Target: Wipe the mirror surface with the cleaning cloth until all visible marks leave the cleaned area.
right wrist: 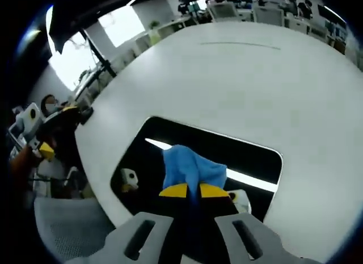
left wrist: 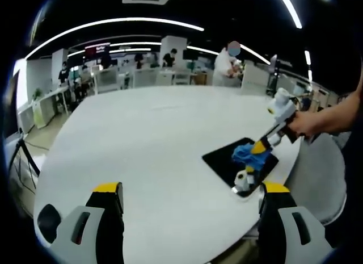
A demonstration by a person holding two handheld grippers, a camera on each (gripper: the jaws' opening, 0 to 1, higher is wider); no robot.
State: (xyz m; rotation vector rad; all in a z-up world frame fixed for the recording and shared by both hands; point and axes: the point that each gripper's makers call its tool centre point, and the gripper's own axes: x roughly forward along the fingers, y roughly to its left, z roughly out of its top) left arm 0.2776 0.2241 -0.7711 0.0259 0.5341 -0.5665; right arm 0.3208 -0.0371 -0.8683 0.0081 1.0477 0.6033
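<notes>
Pressing down on the mirror, the right gripper has its yellow-tipped jaws drawn together on a bunched blue cleaning cloth. In the right gripper view the cloth spreads ahead of the jaw tips and lies on the glass near the middle of the dark panel. The mirror is a flat, dark rectangle with rounded corners, lying on a large round white table, close to the table's near edge. A bright strip of ceiling light reflects across the glass on either side of the cloth, and a small pale reflection sits on the left part of the panel.

In the left gripper view the mirror sits far to the right on the table, with the cloth on it and the right gripper angled down onto it from a person's hand at the right edge.

The left gripper is held off to the side, its two jaws standing wide apart with nothing between them, above bare tabletop and well apart from the mirror.

Beyond the table, an office floor with desks and people shows under curved ceiling lights.
</notes>
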